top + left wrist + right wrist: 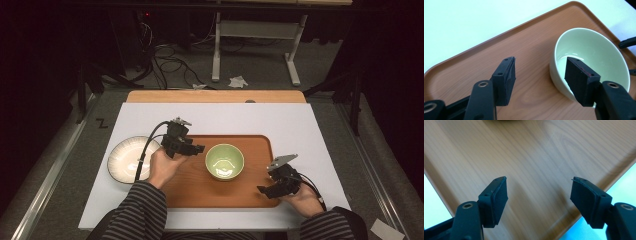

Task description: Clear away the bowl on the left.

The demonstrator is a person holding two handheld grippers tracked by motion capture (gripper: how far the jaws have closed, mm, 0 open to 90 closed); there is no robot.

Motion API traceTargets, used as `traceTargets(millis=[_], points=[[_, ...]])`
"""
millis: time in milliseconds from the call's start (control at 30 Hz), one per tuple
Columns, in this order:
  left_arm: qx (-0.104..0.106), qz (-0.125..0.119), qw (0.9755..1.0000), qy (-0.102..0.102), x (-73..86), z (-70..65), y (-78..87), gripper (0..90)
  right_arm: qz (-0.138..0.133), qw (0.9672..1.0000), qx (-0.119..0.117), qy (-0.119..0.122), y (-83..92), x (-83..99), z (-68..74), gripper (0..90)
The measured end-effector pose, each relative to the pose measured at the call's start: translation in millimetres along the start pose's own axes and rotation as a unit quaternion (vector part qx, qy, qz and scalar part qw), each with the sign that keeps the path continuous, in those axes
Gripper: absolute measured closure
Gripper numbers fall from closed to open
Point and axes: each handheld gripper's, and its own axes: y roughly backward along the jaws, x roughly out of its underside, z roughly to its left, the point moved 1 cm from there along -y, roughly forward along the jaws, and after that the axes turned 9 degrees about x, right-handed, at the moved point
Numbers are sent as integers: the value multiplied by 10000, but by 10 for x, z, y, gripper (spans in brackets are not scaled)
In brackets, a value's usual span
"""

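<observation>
On the white table mat (pixel 300 125) sits a wooden tray (pixel 200 192), long side across. Green bowl (pixel 224 161) stands upright on the tray, a bit right of tray centre, empty, glossy inside.

Left gripper (pixel 192 148) hovers over the tray's left part, at about 9 o'clock from the bowl, near it, pointing toward it. Jaws spread wide, nothing between them — in the left gripper view the gap shows bare tray wood (pixel 524 50), and the bowl (pixel 594 50) lies at 2 o'clock from the gap. One pad (pixel 579 77) overlaps the bowl's near rim in that view; contact with the rim cannot be told, the other pad (pixel 506 80) is clear of it. The bowl is not clamped.

Right gripper (pixel 265 190) is over the tray's near right corner, at about 5 o'clock from the bowl, apart from it. Jaws also spread wide, empty — right gripper view shows only tray grain (pixel 531 157) between the pads (pixel 499 197), with the tray's raised edge running off toward 4 o'clock and white mat (pixel 624 182) past it.

White ribbed plate (pixel 125 160) lies on the mat just off the tray's left edge, at 9 o'clock from the left gripper, partly under that hand's cable. Striped sleeves come in from 6 o'clock.
</observation>
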Motion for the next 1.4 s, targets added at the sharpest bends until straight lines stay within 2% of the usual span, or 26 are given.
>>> traceTargets(millis=[367,767,1067,1400], points=[[-100,8,9999,-7,56,28,117,421,6,10000,-1,-21,-3,-1,7,314],[-132,24,9999,-74,81,-11,179,422,13,10000,4,-16,-2,0,9,314],[-112,-43,9999,59,176,28,237,421,26,10000,8,-19,-5,0,10,314],[-205,5,9998,47,288,41,334,415,42,10000,-4,-8,-7,-2,16,314]])
